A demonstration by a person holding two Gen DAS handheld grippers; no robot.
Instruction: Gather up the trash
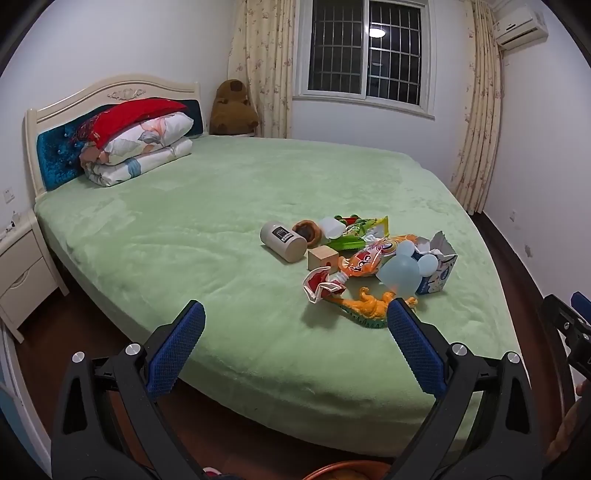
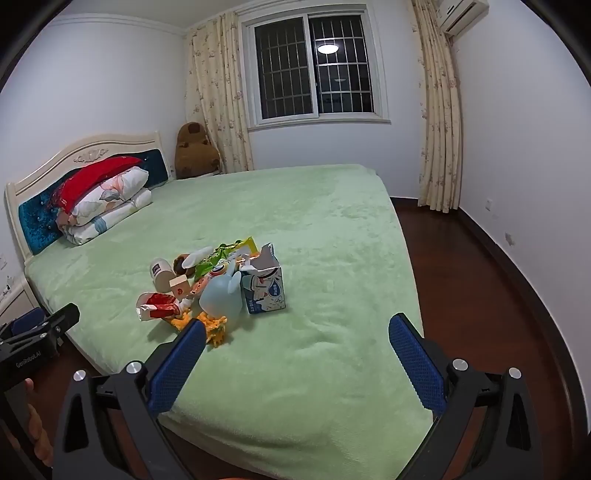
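Left gripper (image 1: pixel 295 317) spread wide, empty, short of the bed (image 1: pixel 221 221) foot edge, over dark wood floor (image 1: pixel 44 332). Right gripper (image 2: pixel 297 334) likewise spread, empty, over the bed's near corner. Orange rim (image 1: pixel 347 469) at bottom edge of left view, cut off, hard to identify.

Green plush bed cover, trash pile mid-bed toward the foot. Nearest the grippers: orange dinosaur (image 1: pixel 369 306), tail partly behind left gripper's fingertip. Just behind it: red-white wrapper (image 1: pixel 321 284), pale blue toy (image 1: pixel 400 273), torn carton (image 1: pixel 437 266). Behind those: orange snack bag (image 1: pixel 365 258), wood block (image 1: pixel 322 258), beige canister (image 1: pixel 282 240) on its side, brown cup (image 1: pixel 306 232), white cup (image 1: pixel 331 227), green wrapper (image 1: pixel 354 232). All touching or overlapping; which is under which unclear in the middle.

Far from the pile, at the headboard (image 1: pixel 55 122): folded quilts (image 1: pixel 140 147) stacked, red on top. Brown plush (image 1: pixel 232 109) in the corner beyond the bed. Barred window (image 1: pixel 365 51), floral curtains (image 1: pixel 258 62) either side, air conditioner (image 1: pixel 521 24) top right, cut by the frame.

Left view only: nightstand (image 1: pixel 22 273) beside the headboard, right gripper's body at right edge. Right view only: carton's printed face (image 2: pixel 264 291), more floor right of the bed, left gripper's body at left edge with a thumb (image 2: pixel 29 387) below. Dinosaur mostly hidden in right view (image 2: pixel 214 325).
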